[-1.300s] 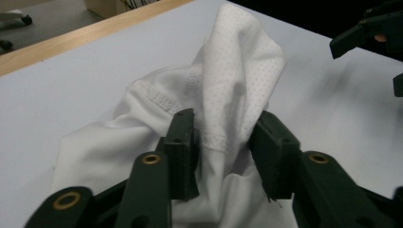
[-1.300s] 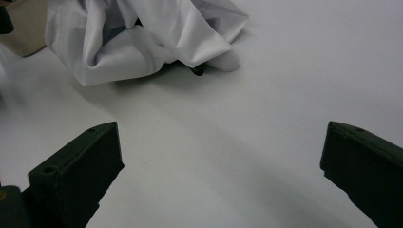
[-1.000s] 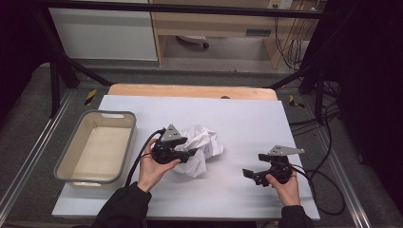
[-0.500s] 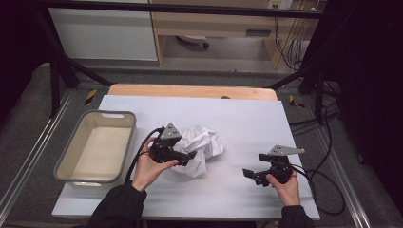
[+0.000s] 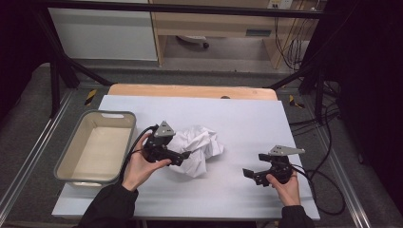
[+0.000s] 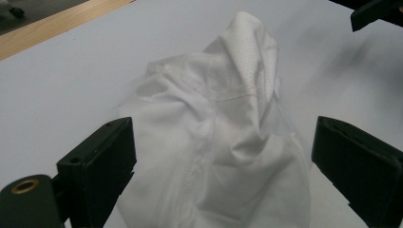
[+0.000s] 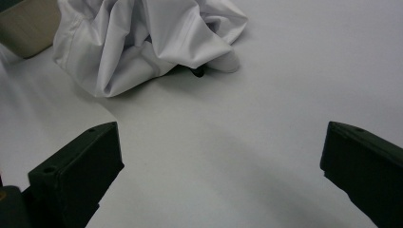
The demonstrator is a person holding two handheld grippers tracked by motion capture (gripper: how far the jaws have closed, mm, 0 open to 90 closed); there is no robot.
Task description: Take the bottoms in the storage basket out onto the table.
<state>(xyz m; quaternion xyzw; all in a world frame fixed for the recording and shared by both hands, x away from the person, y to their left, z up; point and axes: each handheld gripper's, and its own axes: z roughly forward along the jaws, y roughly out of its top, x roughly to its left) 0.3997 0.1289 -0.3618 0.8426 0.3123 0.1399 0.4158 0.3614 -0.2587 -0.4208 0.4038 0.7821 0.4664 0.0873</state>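
Right gripper (image 5: 252, 175) near the table's (image 5: 247, 118) front edge, jaws wide apart over bare surface, holding nothing. Left gripper (image 5: 183, 156) at the near-left edge of the crumpled white cloth (image 5: 197, 149), jaws just opened wide; cloth sits between them, pads look clear of it, though contact low down is hard to judge. Cloth lies mid-table, beige bin (image 5: 78, 159) off to its left
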